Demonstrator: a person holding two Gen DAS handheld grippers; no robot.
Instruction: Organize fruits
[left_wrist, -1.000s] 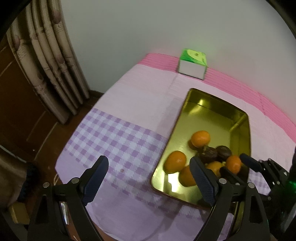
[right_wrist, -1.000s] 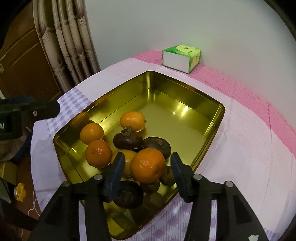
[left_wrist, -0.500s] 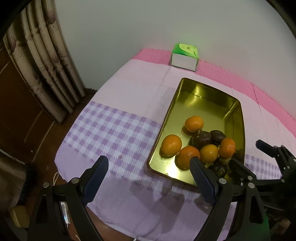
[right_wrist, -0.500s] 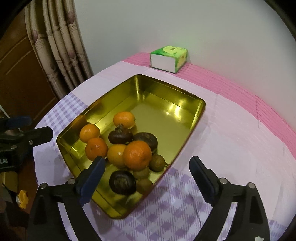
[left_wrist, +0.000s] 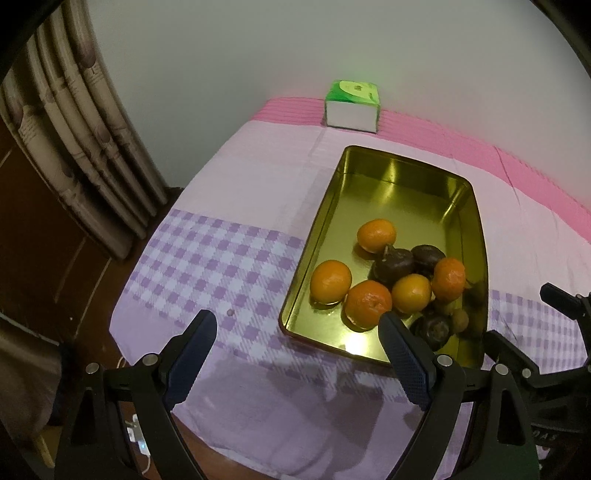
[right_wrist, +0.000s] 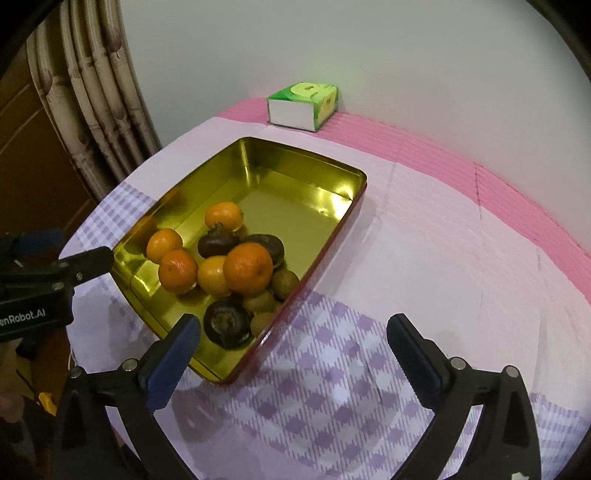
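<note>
Gold tin (right_wrist: 325, 173) holds all fruit (right_wrist: 229, 273) | cloth bare | left gripper (left_wrist: 299, 354) wide, empty | right gripper (right_wrist: 291, 350) opening, empty | task looks nearly done

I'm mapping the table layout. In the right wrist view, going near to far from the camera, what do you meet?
Right gripper → checked purple cloth → gold tray holding the fruit → pink strip → green tissue box.

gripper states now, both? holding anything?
Left gripper: open, holding nothing.
Right gripper: jaws opening, nothing between them; the fruit lies in the tin.
</note>
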